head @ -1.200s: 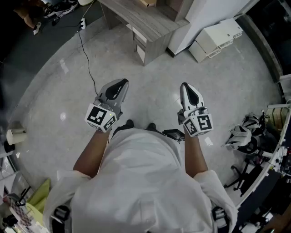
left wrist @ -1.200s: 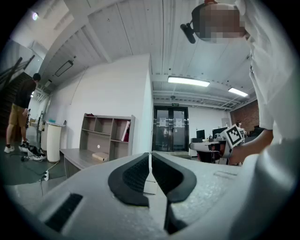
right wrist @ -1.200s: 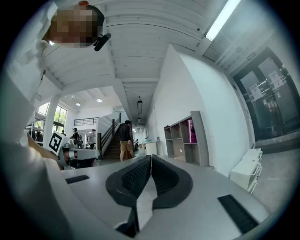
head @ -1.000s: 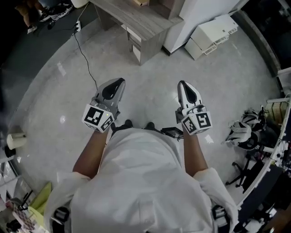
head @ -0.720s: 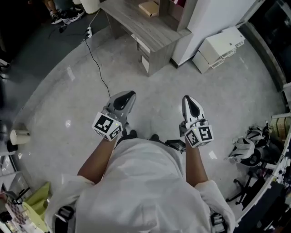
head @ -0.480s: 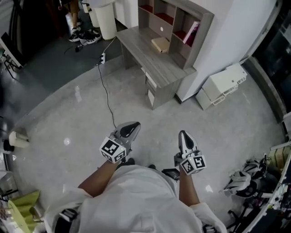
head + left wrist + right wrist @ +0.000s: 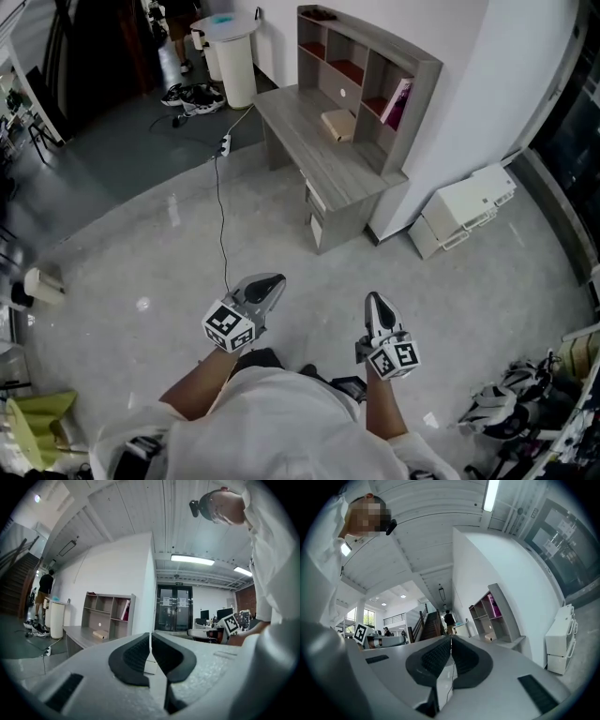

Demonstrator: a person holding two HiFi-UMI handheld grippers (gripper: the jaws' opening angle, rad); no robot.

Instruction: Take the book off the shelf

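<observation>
**Head view.** The grey floor lies between the person and the desk, which stands well apart toward 12 o'clock, backed against the white wall. The shelf sits along the desk's rear edge with its cubbies open to the room, so the contents can be reached from the front. The left hand-held gripper at 7 o'clock and the right hand-held gripper at 5 o'clock both have their jaws pressed together on nothing, judged a carrying posture for the approach. The pink book leans in the shelf's 1 o'clock cubby, untouched
</observation>
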